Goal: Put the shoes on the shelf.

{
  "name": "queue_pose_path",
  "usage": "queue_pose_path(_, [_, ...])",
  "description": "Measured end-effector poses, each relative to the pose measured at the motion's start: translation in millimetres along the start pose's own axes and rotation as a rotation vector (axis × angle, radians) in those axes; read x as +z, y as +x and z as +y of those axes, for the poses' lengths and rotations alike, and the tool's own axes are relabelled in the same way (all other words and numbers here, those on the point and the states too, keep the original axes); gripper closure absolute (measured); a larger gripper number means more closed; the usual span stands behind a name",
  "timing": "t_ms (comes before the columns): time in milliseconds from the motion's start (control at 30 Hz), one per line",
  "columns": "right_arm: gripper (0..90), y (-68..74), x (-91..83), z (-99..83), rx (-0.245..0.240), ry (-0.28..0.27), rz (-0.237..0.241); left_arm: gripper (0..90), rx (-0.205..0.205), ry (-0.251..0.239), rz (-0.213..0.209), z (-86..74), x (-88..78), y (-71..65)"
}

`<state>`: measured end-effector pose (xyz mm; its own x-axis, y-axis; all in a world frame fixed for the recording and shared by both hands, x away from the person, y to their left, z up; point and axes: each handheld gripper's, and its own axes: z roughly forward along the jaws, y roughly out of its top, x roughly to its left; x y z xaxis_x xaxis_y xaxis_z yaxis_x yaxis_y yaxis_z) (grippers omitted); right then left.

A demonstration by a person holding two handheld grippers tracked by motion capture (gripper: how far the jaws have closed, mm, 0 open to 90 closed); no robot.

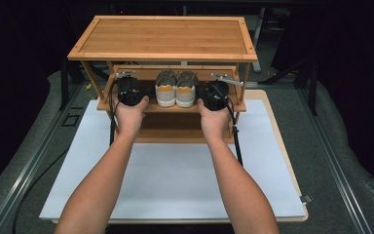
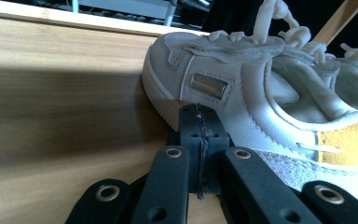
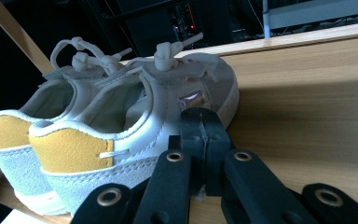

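high view is showing the left gripper [image 1: 128, 91] and right gripper [image 1: 216, 92] flanking a pair of shoes [image 1: 176, 88] on the middle shelf [image 1: 151, 107] of a wooden rack [image 1: 163, 38], each claw just outside one shoe, probably so both can press inward and shift the pair as one, with the heels facing the person and the long axes running front to back. left gripper view is showing that claw's jaws closed on nothing, their tips nudging the left shoe [image 2: 242, 93] just ahead, its toe lying further along the shelf than the tips. right gripper view is showing the other claw likewise shut and empty, tips against the right shoe [image 3: 140, 126], whose yellow heel tab [image 3: 67, 149] is sitting nearer the camera than the tips, on their left.
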<state>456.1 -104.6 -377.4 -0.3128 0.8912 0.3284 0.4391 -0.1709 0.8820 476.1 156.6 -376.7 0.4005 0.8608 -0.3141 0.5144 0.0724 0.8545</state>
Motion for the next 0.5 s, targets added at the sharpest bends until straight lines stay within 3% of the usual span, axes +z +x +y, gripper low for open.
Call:
queue_pose_path(167, [90.0, -1.2, 5.2, 3.3, -0.009, 0.007, -0.008, 89.9, 0.026, 0.02, -0.002, 4.7, 5.1, 3.3])
queue_pose_path(267, [90.0, -1.7, 8.3, 4.3, -0.009, 0.001, -0.016, 89.9, -0.006, 0.003, -0.006, 4.7, 8.1, 4.1])
queue_pose_path(333, [90.0, -0.8, 8.4, 4.7, -0.015, 0.011, -0.037, 89.9, -0.008, 0.005, -0.009, 5.0, 9.2, 5.1])
queue_pose_path(467, [90.0, -1.3, 9.1, 5.1, -0.016, 0.016, -0.024, 89.9, -0.011, 0.004, -0.01, 6.7, 11.9, 7.0])
queue_pose_path(500, [90.0, -1.2, 11.3, 4.5, -0.01, -0.005, -0.022, 89.9, -0.017, -0.002, -0.015, 6.9, 12.6, 7.3])
